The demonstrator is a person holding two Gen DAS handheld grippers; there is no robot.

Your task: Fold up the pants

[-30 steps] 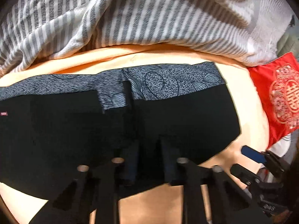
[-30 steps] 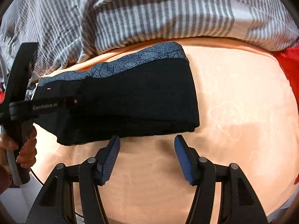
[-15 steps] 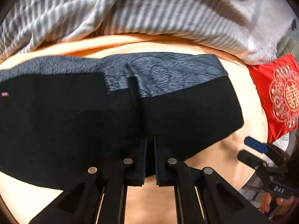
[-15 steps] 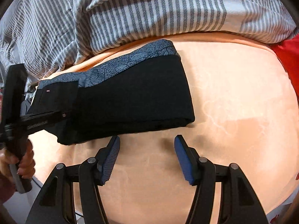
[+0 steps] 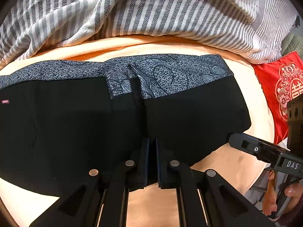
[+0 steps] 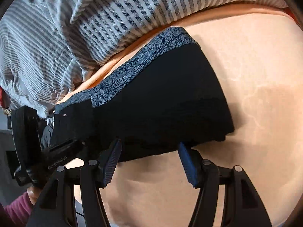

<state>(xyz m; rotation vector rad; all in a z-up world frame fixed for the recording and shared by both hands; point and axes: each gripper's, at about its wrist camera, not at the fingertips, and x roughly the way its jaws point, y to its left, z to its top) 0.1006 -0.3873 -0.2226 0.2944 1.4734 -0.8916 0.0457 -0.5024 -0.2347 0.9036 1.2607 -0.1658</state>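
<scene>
A peach-coloured bed sheet (image 5: pixel 236 162) is spreading across the whole scene, and a grey-and-white striped blanket (image 5: pixel 151 9) is lying bunched along its far side. To the right, a red cushion (image 5: pixel 278 87) with pale embroidery is resting at the sheet's edge.

The pants (image 5: pixel 75 128) are lying folded flat in the middle of the sheet, black cloth with a speckled blue-grey band running along the far edge. Their near edge is sitting toward the grippers, and a small red label is showing near the left end.

The left gripper (image 5: pixel 152 162) is pointing steeply down at the near edge of the pants, its fingers clenched on the black cloth there, with only a narrow dark gap between them.

The right gripper (image 6: pixel 149 162) is hanging with its fingers released and well apart, the blue pads (image 6: pixel 111 160) just at the near edge of the pants close to the right end, gripping nothing.

A hand (image 5: pixel 280 198) is wrapping around the right gripper's handle at the far right.
</scene>
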